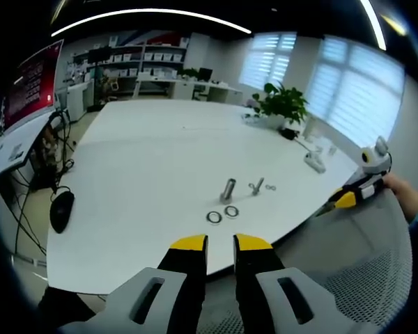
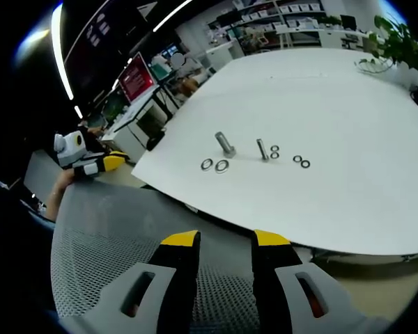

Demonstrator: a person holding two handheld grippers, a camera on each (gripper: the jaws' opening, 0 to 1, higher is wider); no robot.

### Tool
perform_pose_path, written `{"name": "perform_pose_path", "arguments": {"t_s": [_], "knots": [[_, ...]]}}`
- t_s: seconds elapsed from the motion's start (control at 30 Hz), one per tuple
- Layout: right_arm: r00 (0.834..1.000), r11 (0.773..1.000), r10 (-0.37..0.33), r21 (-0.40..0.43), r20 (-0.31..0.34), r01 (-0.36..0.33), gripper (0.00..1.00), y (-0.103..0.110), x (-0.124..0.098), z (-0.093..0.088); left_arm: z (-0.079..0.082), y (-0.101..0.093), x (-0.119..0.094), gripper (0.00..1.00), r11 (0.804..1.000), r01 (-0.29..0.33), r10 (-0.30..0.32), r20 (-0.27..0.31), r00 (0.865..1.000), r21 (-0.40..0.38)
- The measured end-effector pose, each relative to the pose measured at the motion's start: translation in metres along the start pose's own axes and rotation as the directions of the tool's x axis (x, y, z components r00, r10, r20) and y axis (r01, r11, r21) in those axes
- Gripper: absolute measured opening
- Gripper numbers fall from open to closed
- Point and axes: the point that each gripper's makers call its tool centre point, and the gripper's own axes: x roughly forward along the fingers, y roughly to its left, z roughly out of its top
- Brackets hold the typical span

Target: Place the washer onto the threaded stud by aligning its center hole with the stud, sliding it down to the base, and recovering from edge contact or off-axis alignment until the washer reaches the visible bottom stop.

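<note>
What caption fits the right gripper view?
Open right gripper hovers off the table, facing two studs and scattered washers.

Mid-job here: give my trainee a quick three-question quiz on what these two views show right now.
1. True or false: a washer already sits on the larger stud.
2. Which applies to the left gripper? A) holding a washer B) empty, jaws apart C) touching the table
3. Fill in: the two washers nearest the larger stud lie ____ on the table.

Key:
1. False; none is seen on it.
2. B.
3. Flat, side by side.
</note>
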Motion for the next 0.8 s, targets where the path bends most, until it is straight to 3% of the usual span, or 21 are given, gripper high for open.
{"name": "perform_pose_path", "arguments": {"t_s": [0.37,0.53,0.77,0.8], "knots": [[0.999,0.999,0.014,-0.045,-0.044,-0.016,0.32,0.005,0.002,-0.004,0.001,-0.002,0.0,0.12,1.0,0.014,-0.014,0.005,1.0,0.006],[1.0,0.999,0.018,-0.051,-0.011,-0.019,0.32,0.006,0.0,0.001,0.002,0.001,0.0,0.12,1.0,0.004,-0.004,0.009,1.0,0.001],[0.994,0.982,0.053,-0.174,-0.099,-0.07,0.33,0.015,0.003,-0.004,0.002,0.004,0.001,0.12,1.0,-0.006,0.006,0.003,1.0,-0.01],[0.989,0.978,0.08,-0.182,-0.123,-0.102,0.33,0.018,0.004,-0.007,0.001,0.003,0.0,0.12,1.0,-0.007,0.007,0.0,1.0,-0.01]]}}
